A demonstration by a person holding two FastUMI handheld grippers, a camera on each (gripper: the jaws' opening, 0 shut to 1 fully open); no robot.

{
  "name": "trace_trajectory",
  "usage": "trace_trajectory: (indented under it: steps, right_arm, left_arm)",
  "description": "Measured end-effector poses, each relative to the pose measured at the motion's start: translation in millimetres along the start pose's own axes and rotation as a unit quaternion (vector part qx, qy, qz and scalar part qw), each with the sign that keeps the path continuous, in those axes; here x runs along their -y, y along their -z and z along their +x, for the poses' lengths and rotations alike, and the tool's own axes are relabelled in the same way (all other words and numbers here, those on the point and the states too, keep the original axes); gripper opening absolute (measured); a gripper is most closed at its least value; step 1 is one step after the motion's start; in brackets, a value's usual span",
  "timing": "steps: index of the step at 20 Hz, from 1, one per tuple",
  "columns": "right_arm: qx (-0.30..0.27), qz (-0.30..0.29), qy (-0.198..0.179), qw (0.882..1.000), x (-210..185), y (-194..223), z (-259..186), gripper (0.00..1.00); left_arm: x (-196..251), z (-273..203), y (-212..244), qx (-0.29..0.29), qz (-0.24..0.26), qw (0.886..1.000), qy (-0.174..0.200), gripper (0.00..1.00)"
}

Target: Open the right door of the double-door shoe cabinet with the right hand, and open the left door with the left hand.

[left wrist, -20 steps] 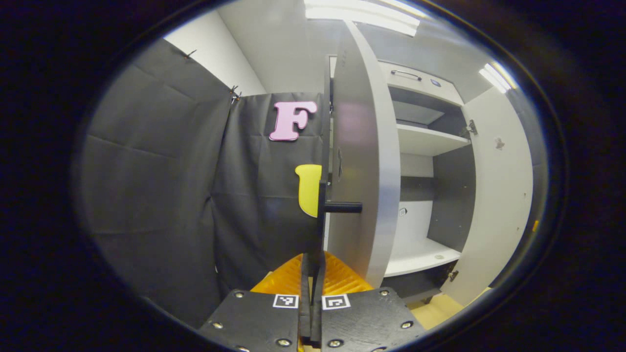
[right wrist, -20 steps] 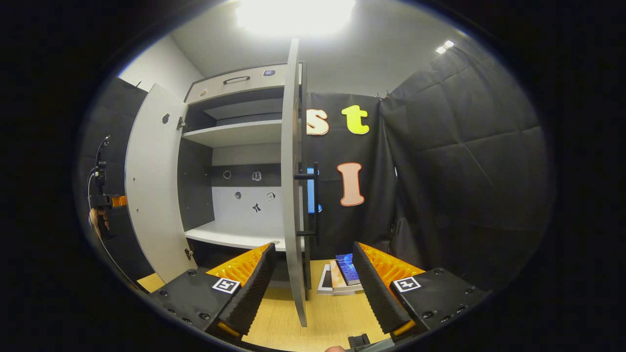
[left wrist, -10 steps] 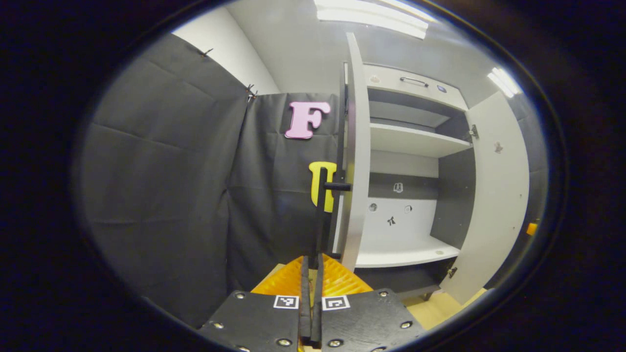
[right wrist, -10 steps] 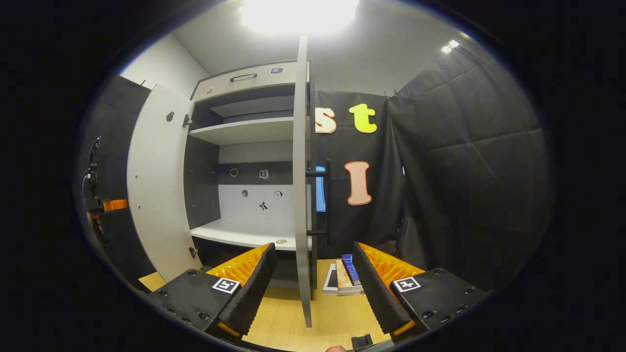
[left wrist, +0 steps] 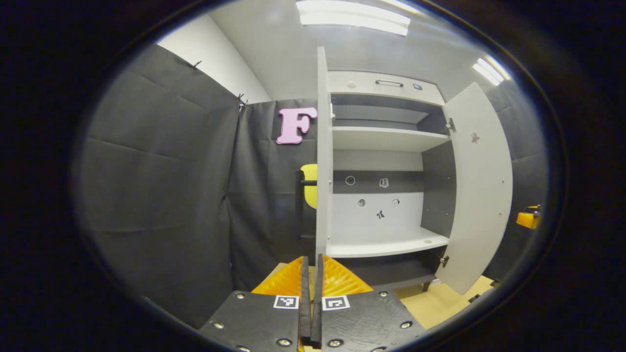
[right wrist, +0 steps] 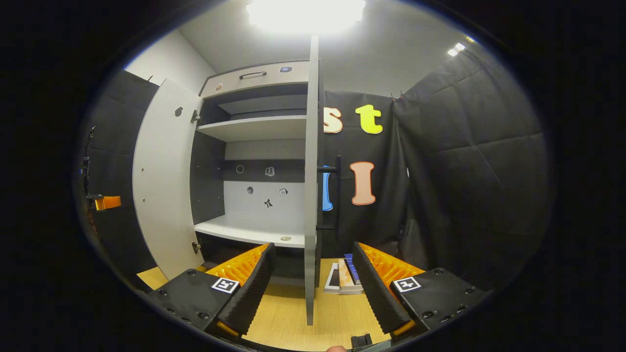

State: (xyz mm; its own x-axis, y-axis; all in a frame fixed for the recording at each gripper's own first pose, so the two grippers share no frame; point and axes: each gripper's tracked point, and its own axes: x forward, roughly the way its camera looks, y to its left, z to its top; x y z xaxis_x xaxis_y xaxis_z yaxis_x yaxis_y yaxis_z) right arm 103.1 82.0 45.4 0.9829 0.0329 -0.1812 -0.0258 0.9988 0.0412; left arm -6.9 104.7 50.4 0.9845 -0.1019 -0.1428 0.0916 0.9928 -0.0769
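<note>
The white shoe cabinet [left wrist: 386, 139] stands with both doors swung out and its shelves bare. In the left gripper view the left door [left wrist: 322, 156] is edge-on straight ahead, its black bar handle [left wrist: 300, 205] on the outer side. My left gripper [left wrist: 311, 261] is shut on nothing, low and short of that door. The right door [left wrist: 480, 186] hangs open at the right. In the right gripper view the right door [right wrist: 310, 186] is edge-on with its handle [right wrist: 337, 195]. My right gripper [right wrist: 313, 288] is open, its fingers [right wrist: 249, 286] either side of the door's lower edge, not touching.
Black cloth walls close in on both sides. A few books [right wrist: 342, 278] lie on the wooden floor [right wrist: 283, 318] just past the right door. An orange part of the other gripper [left wrist: 528, 219] peeks past the right door, and likewise past the left door [right wrist: 106, 202].
The left gripper has drawn back from the left door's handle, which had run down between its fingers. The left door now stands farther off and edge-on. The right view shifted slightly.
</note>
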Motion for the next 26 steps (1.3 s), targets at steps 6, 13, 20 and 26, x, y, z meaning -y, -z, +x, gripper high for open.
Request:
trace_trajectory:
  steps: [6,13,20,26]
  right_arm:
    - [0.005,0.005,0.01,1.0,5,-3,-7,0.94]
    - [0.006,-0.003,0.009,1.0,1,-3,-5,0.94]
    - [0.01,-0.002,0.009,1.0,0,-6,-4,0.98]
    - [0.013,0.003,0.008,1.0,-1,-8,-5,0.98]
  left_arm:
    - [6,-12,3,0.0,0.01,1.0,0.015,0.02]
    - [1,-13,6,0.008,0.037,0.999,-0.002,0.11]
    - [-8,-14,8,0.002,0.025,1.0,-0.008,0.55]
    - [-7,-18,6,0.008,0.036,0.999,-0.006,0.94]
